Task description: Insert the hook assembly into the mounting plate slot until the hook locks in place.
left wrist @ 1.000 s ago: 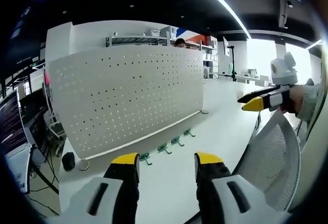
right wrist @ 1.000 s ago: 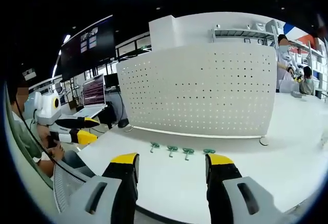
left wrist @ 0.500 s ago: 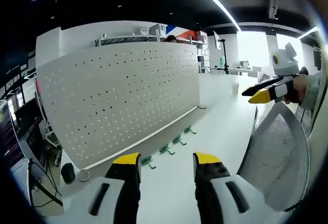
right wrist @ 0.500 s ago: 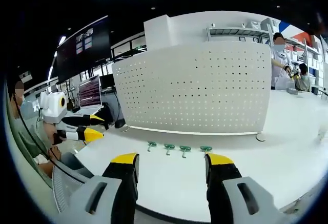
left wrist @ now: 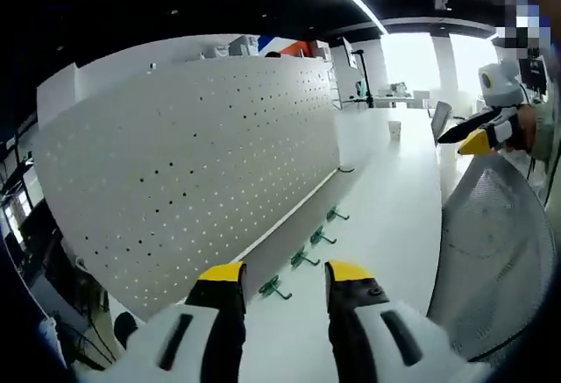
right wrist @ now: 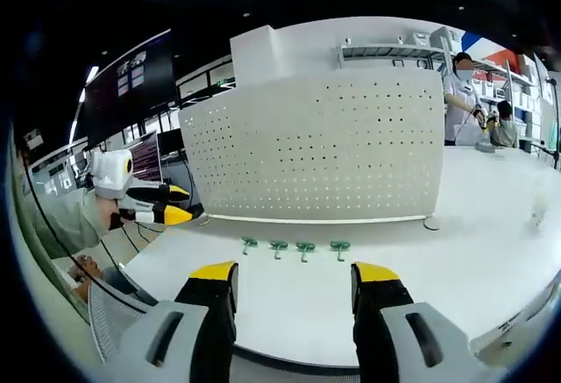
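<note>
Green hooks: four small hooks (right wrist: 290, 247) lie in a row on my white counter (right wrist: 394, 287), just before the perforated mounting plate (right wrist: 324, 155).
Left tool (left wrist: 273, 272): jaws apart, empty.
Right tool (right wrist: 294, 273): jaws apart, empty.
Handling: I judge each hook light, stiff, likely to skid; I'd pinch its stem.

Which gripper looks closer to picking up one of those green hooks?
Left, probably: its open gripper frames the nearest hook. In the right gripper's view the hooks lie farther off.
</note>
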`<state>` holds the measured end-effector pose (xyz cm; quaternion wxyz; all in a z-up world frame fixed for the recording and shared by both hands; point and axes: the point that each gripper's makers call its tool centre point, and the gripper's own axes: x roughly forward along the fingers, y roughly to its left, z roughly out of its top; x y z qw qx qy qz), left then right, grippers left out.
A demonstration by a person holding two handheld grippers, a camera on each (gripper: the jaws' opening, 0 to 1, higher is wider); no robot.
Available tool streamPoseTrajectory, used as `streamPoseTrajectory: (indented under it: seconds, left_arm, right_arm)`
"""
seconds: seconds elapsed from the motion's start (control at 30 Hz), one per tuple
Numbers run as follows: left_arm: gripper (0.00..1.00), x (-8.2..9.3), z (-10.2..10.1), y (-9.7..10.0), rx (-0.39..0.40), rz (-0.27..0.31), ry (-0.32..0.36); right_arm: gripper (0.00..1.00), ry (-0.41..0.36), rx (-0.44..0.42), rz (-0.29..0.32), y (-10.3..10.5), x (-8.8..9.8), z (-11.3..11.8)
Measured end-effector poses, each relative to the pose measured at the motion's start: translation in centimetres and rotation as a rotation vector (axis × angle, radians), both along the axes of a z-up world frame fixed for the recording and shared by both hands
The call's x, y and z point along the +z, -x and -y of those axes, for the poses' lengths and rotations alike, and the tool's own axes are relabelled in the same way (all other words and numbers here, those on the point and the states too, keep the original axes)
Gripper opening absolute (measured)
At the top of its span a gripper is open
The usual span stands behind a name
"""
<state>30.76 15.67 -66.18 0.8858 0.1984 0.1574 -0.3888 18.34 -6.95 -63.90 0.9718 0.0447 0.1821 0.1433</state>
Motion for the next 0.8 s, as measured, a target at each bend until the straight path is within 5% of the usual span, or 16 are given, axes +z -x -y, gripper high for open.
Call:
streamPoseTrajectory:
  seconds: [0.8]
  left_arm:
    - [0.25,-6.4,1.7,-5.4,-0.328,-0.055,-0.244]
  right_arm:
    - [0.50,0.001,-0.127,-0.021,1.7,-0.4,1.0]
